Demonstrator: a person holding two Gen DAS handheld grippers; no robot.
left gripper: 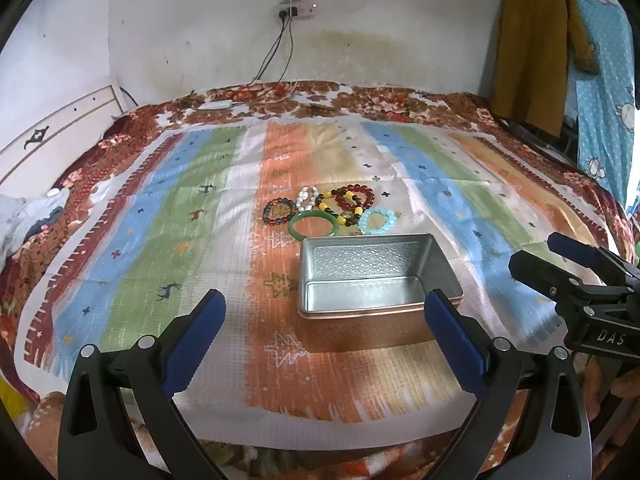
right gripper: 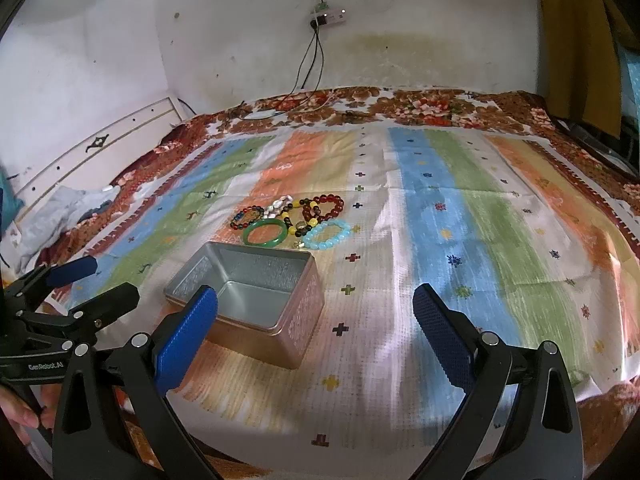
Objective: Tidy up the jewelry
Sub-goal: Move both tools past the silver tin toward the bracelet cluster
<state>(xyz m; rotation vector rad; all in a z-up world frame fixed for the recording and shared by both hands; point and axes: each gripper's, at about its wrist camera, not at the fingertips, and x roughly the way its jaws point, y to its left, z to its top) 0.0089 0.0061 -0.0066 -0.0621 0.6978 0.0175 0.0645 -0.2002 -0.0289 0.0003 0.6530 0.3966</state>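
- Holding my left claw (left gripper: 322, 326) spread and empty, low over the bed (left gripper: 140, 208).
- I see the tin (left gripper: 372, 280) empty; all bracelets (left gripper: 328, 210) lie clustered just behind it.
- My right claw (right gripper: 316, 328) is spread, empty; nothing sorted yet.

Perhaps six bracelets (left gripper: 334, 210), one tin (left gripper: 376, 280).

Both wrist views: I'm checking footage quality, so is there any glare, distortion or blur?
Left wrist view: fisheye bends the bed's edges; the open silver metal tin shows mild sheen. Right wrist view: same curvature; the green bangle is sharp, the frame's corners dark.
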